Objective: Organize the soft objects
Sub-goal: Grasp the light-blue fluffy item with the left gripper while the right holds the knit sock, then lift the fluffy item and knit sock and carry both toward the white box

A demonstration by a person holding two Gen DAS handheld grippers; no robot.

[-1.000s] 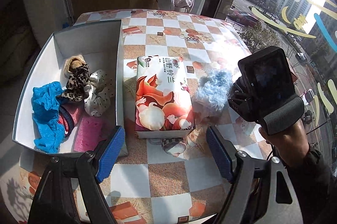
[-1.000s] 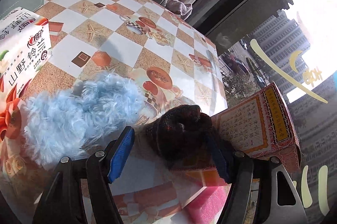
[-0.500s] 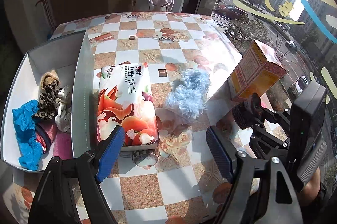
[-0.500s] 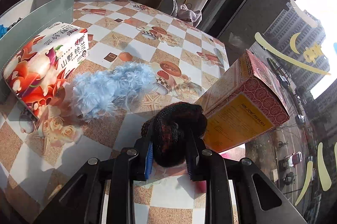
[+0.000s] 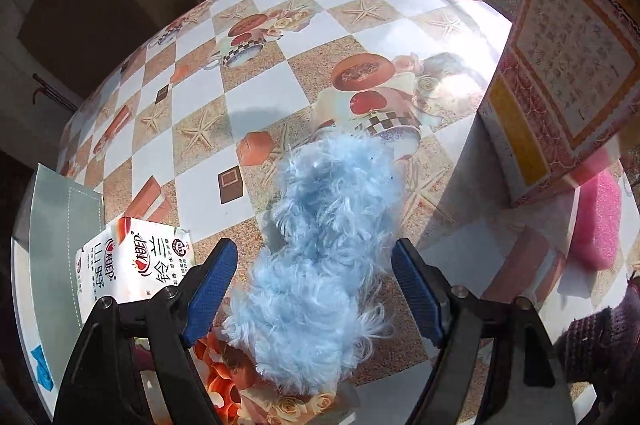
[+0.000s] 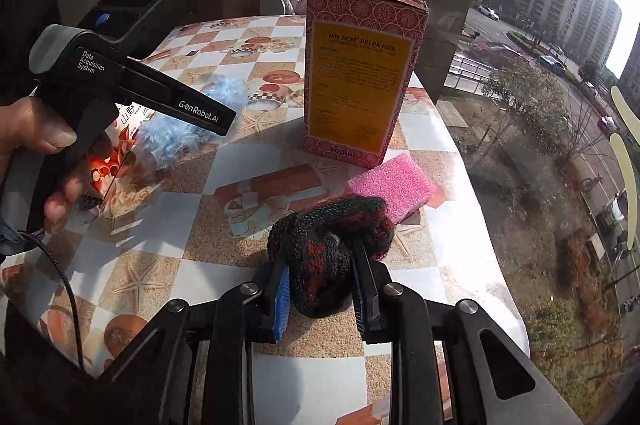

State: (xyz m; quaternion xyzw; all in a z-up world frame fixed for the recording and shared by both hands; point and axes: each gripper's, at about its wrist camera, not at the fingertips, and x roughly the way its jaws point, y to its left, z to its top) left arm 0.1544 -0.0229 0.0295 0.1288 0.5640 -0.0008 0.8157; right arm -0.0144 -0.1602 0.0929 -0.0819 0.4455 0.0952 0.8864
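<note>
A fluffy light-blue soft item [image 5: 324,257] lies on the patterned table, partly on a tissue pack [image 5: 132,265]. My left gripper [image 5: 312,289] is open with its blue pads on either side of the fluffy item's near end, not closed on it. My right gripper [image 6: 320,289] is shut on a dark red-and-green knitted item [image 6: 332,241] and holds it above the table near the front edge. That knitted item shows at the lower right of the left wrist view [image 5: 596,337]. A pink sponge [image 6: 392,185] lies beside the red box. The fluffy item also shows in the right wrist view [image 6: 188,121].
A tall red and yellow medicine box [image 6: 360,73] stands near the table's right edge. The grey storage box's corner [image 5: 64,225] shows at the far left. The left gripper's body and the hand holding it [image 6: 80,97] fill the left of the right wrist view. A window lies beyond the table.
My left gripper has moved forward and right to straddle the fluffy blue item. My right gripper, shut on the knitted item since half a second ago, has lifted and pulled it back.
</note>
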